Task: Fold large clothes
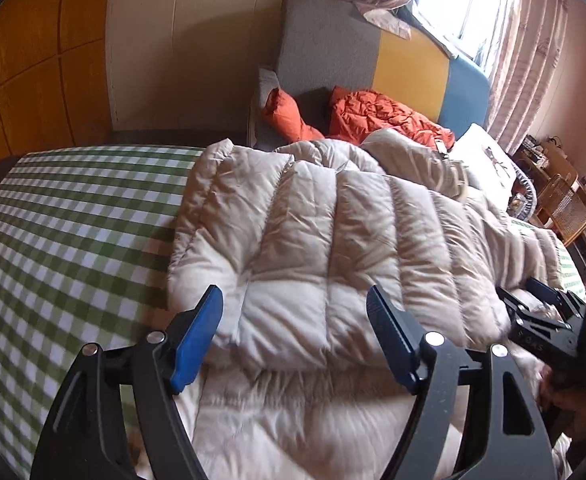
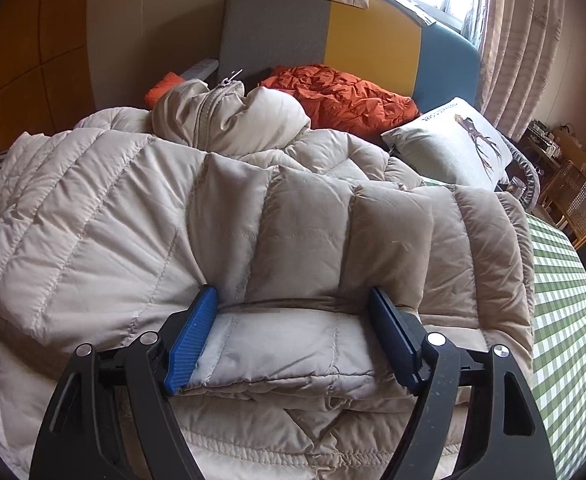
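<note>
A beige puffer coat (image 1: 333, 240) lies spread over a green-checked cloth (image 1: 73, 240), folded back on itself so a quilted flap rests on the lower layers.

The left claw (image 1: 295, 312) stands wide open over the flap's near edge; its blue pads (image 1: 197, 340) sit to either side of the padding and press on nothing. The right claw (image 2: 293, 312) is also spread wide, straddling a folded quilted edge. Its left pad (image 2: 191, 344) lies against the fabric, but there is no squeeze visible in the cloth, so it reads as released.

Beyond the coat lie an orange jacket (image 2: 341, 96), a printed pillow (image 2: 453, 140) and a grey, yellow and blue headboard (image 2: 365, 40).
</note>
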`<state>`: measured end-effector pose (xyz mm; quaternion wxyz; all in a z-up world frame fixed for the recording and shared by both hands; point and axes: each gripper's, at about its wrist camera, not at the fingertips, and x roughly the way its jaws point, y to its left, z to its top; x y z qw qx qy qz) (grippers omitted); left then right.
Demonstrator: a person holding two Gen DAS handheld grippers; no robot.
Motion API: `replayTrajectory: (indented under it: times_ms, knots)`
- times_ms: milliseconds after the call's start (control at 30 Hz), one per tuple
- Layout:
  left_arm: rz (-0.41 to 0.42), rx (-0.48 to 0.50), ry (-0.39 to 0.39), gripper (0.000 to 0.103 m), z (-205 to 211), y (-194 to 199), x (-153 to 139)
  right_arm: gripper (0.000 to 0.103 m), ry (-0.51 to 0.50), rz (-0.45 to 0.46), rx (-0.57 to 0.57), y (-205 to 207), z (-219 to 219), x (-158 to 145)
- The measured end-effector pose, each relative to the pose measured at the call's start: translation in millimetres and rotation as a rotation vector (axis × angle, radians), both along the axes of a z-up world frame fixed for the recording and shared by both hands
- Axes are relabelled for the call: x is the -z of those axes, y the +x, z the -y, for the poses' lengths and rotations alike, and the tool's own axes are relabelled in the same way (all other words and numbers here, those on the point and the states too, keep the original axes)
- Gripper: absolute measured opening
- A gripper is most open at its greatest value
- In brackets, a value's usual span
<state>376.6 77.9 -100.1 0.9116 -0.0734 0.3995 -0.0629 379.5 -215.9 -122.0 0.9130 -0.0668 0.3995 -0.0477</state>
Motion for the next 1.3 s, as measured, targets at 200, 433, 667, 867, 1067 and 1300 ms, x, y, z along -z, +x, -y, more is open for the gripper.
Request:
replayTrajectory:
  times_ms: [200, 433, 667, 867, 1067, 1300]
  knots:
    - [0.010, 0.004, 0.008, 0.074, -23, -46, -12, 0.085, 0.035, 0.005, -0.011, -28, 5, -21]
    - [0.001, -0.008, 0.034, 0.074, -41, -93, -15, 0.085, 0.073, -0.046, -0.029, -63, 15, -31]
    - [0.011, 0.001, 0.057, 0.074, -51, -147, -16, 0.085, 0.062, -0.104, -0.027, -107, 36, -29]
    - [-0.003, 0.010, 0.058, 0.074, -59, -179, -10, 0.085, 0.048, -0.136, 0.018, -145, 61, -21]
    - [-0.032, 0.007, 0.045, 0.074, -67, -203, 1, 0.085, 0.036, -0.156, 0.051, -182, 83, -16]
    - [-0.061, -0.005, 0.023, 0.074, -76, -224, 11, 0.085, 0.079, -0.174, 0.106, -215, 111, -9]
